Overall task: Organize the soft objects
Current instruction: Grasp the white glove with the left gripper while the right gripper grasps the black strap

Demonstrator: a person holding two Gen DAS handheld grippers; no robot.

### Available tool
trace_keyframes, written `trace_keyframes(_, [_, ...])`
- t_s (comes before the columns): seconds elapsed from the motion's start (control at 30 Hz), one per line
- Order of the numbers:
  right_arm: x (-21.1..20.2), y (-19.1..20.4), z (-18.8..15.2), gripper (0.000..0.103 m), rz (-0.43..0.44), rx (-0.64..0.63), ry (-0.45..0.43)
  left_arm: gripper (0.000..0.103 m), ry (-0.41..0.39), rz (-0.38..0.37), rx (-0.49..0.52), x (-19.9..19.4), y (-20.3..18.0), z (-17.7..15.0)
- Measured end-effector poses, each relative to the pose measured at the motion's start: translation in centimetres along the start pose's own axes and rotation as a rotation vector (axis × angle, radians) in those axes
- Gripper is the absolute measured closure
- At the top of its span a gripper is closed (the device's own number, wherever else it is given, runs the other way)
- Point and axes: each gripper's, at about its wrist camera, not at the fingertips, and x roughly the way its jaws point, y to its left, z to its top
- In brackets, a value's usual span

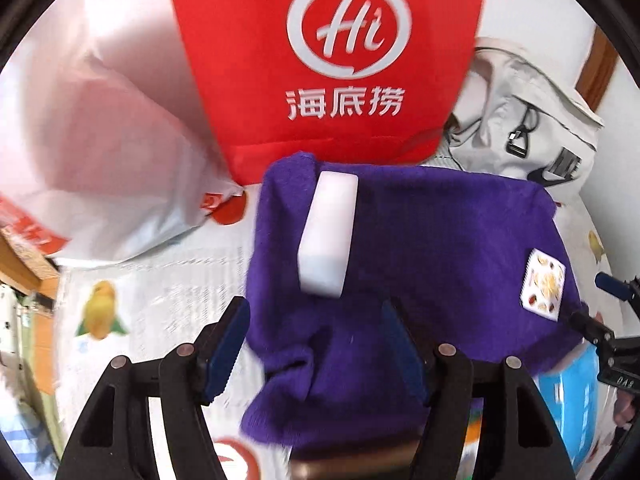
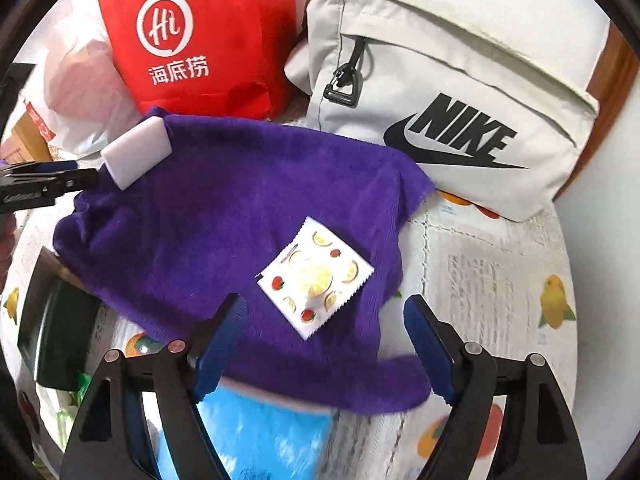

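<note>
A purple towel [image 1: 440,240] [image 2: 224,216] lies spread on the fruit-print tablecloth. A white sponge block [image 1: 328,236] [image 2: 138,152] rests on its far left part. A fruit-patterned sachet [image 1: 542,290] [image 2: 316,276] lies flat on its right part. My left gripper [image 1: 316,344] hovers open over the towel's near edge, just short of the sponge, its pads touching nothing. My right gripper [image 2: 326,344] is open too, with the sachet just ahead of its fingertips and nothing gripped. Each gripper shows at the edge of the other's view.
A red bag with a white logo [image 1: 320,60] [image 2: 200,36] stands behind the towel, with a white plastic bag [image 1: 100,140] to its left. A pale Nike bag [image 2: 452,100] lies at the back right. A blue packet [image 2: 260,432] pokes out under the towel's near edge.
</note>
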Motion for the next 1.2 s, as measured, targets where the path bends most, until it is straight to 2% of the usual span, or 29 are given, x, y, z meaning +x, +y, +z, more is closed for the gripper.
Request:
trace_keyframes(0.23, [-6.0, 0.7, -2.9, 0.022, 0.083, 0.073, -0.123, 0.037, -0.069, -0.076, -0.024, -6.1, 0.0, -4.2])
trace_keyframes(0.37, [-8.8, 1.5, -4.9, 0.022, 0.097, 0.110, -0.202, 0.037, -0.126, -0.076, -0.056, -9.6, 0.3, -7.8])
trace_keyframes(0.43, [-9.5, 2.0, -6.0, 0.022, 0.107, 0.087, -0.190, 0.037, -0.121, -0.065, -0.064, -10.3, 0.2, -9.3])
trace_keyframes(0.57, [-10.3, 3.4, -9.0, 0.022, 0.060, 0.083, -0.174, 0.037, -0.094, -0.067, -0.088, -11.4, 0.6, -12.9])
trace_keyframes(0.7, [-11.3, 4.3, -12.3, 0.022, 0.093, 0.086, -0.166, 0.037, -0.069, -0.102, -0.118, -11.4, 0.2, -16.3])
trace_keyframes(0.87, [-12.6, 5.6, -16.2, 0.022, 0.125, 0.065, -0.169, 0.037, -0.036, -0.143, -0.068, -10.8, -1.8, -19.8])
trace_keyframes(1.03, [-13.1, 6.3, -19.2, 0.022, 0.116, 0.067, -0.162, 0.030, -0.026, -0.161, -0.038, -8.8, -3.5, -21.8])
trace_keyframes(1.2, [-12.5, 6.6, -21.7, 0.022, 0.111, 0.066, -0.143, 0.030, -0.031, -0.152, -0.015, -6.5, -4.4, -22.9])
